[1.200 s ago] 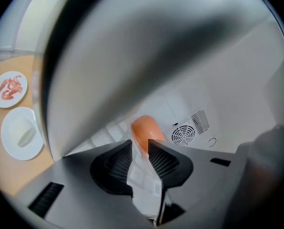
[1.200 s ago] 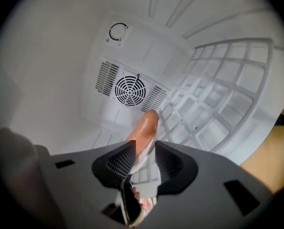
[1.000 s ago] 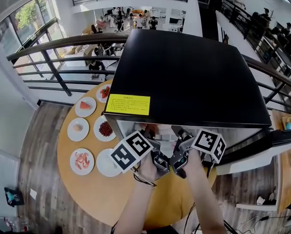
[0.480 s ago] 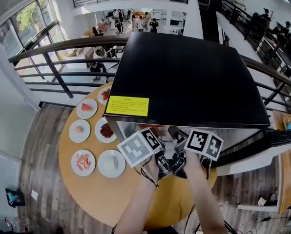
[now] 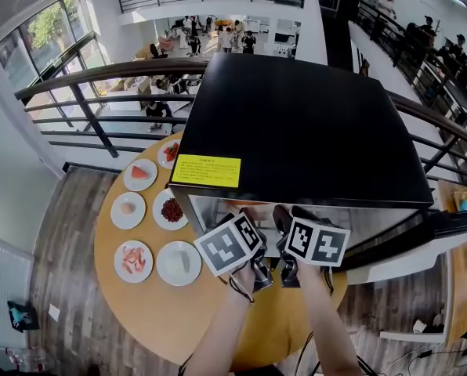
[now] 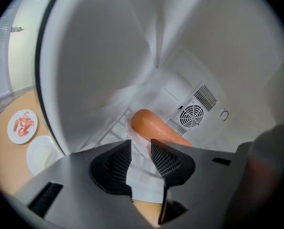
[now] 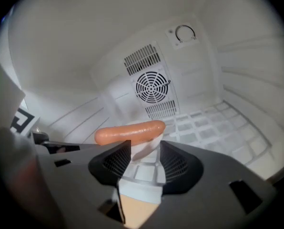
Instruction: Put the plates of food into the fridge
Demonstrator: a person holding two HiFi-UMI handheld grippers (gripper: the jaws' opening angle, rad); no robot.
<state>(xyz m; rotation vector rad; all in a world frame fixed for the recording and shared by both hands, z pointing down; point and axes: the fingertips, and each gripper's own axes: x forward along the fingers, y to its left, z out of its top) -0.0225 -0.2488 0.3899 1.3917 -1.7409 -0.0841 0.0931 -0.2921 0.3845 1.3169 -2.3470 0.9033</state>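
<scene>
– Looking along the left tongs (image 6: 141, 159) and the right tongs (image 7: 145, 161), where does the sausage plate (image 7: 149, 149) lie?
– Dead ahead of both, down on the wire shelf (image 7: 218, 128) inside the fridge (image 5: 296, 124). Its near rim sits at the tips of each pair.
– Gripped?
– No. Both pairs have just been opening and now stand wide. The rim shows in each gap, but the pads are off it, so I judge the plate released.
– And the sausage (image 7: 130, 131)?
– Its long axis runs crosswise just beyond the right tongs' tips. From the left tongs it slants away towards their right.
– So what does the next move turn on?
– Drawing straight back, I think. With the rim between the jaws, any sideways swing could drag the plate.
– Then the others?
– Five plates wait on the table (image 5: 163, 312), all off to the left of the left tongs. The closest plate (image 5: 179, 262) lies just beside that hand. The left tongs are nearer, and the right tongs would have to cross over.
</scene>
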